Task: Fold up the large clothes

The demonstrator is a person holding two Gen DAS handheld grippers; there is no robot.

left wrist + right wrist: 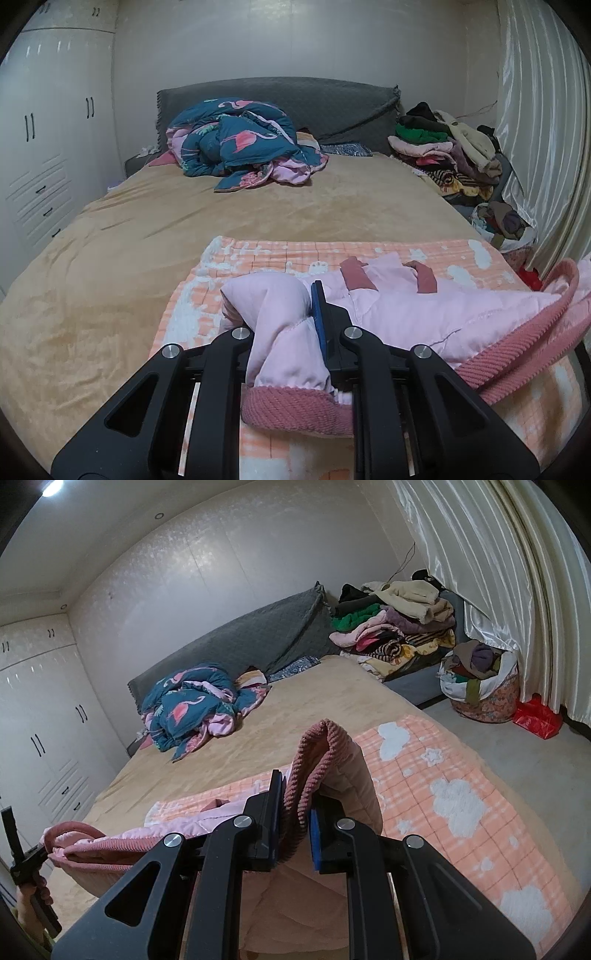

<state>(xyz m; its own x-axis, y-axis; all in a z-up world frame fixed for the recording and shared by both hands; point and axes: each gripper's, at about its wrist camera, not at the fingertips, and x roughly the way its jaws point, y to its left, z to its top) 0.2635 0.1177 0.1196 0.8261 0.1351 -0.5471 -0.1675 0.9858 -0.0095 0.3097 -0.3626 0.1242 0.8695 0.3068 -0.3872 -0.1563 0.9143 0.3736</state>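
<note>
Across the tan-sheeted bed [258, 214], over a peach checked blanket with white clouds [443, 786], a pale pink quilted jacket with ribbed rose hem [424, 310] is held stretched, its hem (both ends) pinched by the left gripper [288, 332] and the right gripper [295, 812].

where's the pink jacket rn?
The pink jacket hangs at the near end of the bed, over the orange checked blanket, stretched between the left hand-held gripper and the right hand-held gripper.
</note>
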